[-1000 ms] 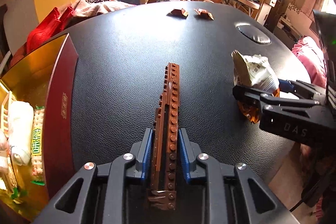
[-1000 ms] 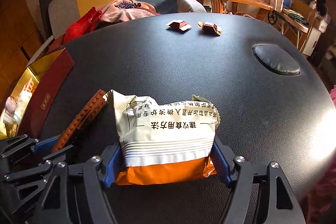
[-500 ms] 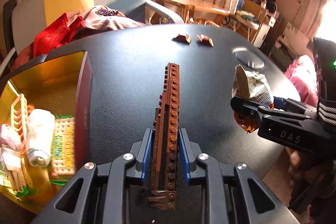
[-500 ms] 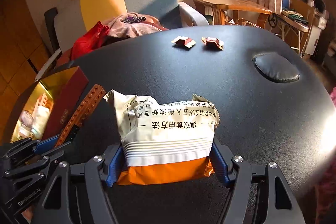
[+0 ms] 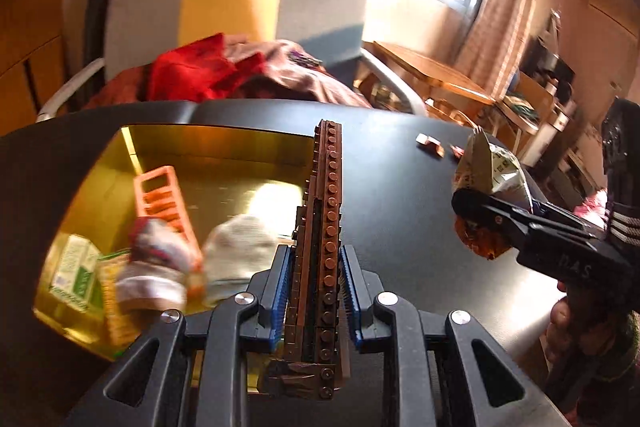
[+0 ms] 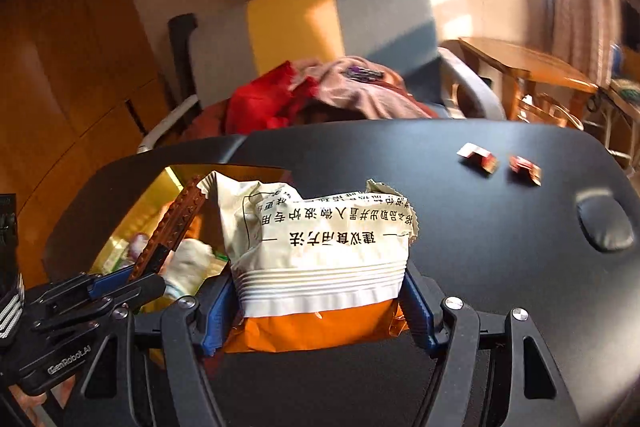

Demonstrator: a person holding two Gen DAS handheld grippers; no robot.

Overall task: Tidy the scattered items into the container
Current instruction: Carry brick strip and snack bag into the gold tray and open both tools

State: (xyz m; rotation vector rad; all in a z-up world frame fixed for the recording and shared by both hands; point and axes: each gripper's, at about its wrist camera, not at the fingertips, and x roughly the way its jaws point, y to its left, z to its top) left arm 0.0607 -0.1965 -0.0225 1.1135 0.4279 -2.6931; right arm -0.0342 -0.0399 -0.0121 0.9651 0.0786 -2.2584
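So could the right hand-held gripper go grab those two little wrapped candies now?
Probably not yet. The right hand-held gripper is already shut on a snack packet. The two candies lie in the open on the table, nothing blocking them, but the jaws are full.

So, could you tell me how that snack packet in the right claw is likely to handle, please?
The snack packet looks puffy and crinkled, so probably light and yielding. Its glossy film may slip. The right claw pinches only its lower end, so the top could flop.
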